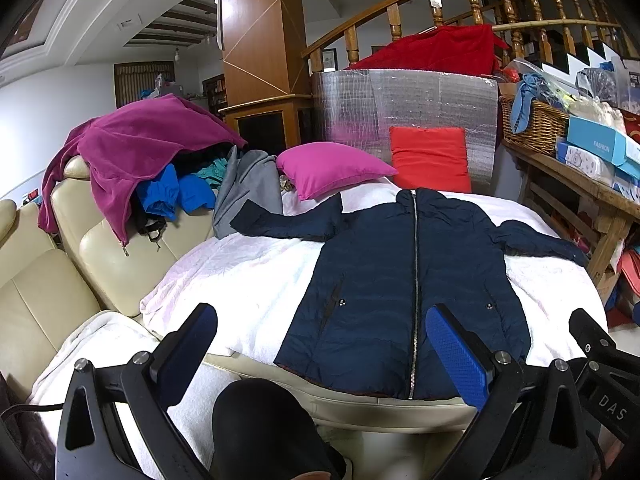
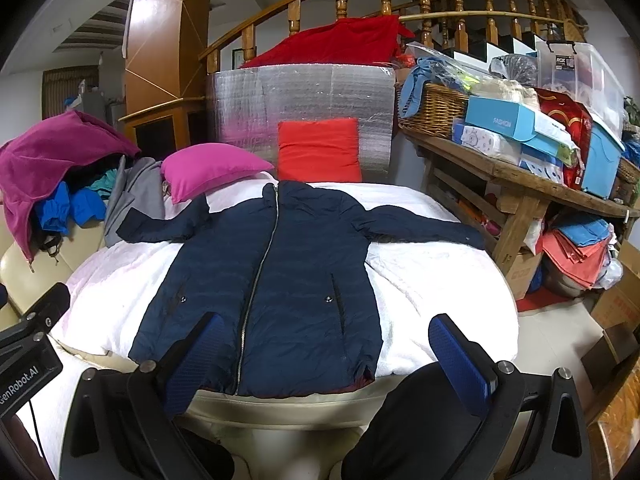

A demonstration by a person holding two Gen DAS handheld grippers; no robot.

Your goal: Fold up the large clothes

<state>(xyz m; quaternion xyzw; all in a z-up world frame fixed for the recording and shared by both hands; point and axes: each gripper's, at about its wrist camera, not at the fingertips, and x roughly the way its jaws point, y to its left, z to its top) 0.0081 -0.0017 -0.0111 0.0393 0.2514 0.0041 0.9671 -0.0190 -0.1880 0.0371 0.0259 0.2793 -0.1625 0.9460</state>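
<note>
A navy puffer jacket lies flat and face up on a white blanket, filling the centre of both views, its silver zipper closed from collar to hem and both sleeves spread out to the sides. The hem hangs slightly over the near edge of the blanket, toward the bottom of the frame. In the left wrist view, the left gripper sits at the bottom with its blue-padded fingers spread wide, holding nothing, above the near hem and not touching the cloth. In the right wrist view, the right gripper is likewise at the bottom of the frame, jaws wide apart and empty, in front of the lower hem. Beyond the collar, in the upper middle, a magenta pillow and a red cushion rest against a silver foil panel. At the left of the frame a heap of clothes topped by a magenta fleece covers a cream sofa. At the right stands a wooden bench crowded with boxes and a wicker basket.
</note>
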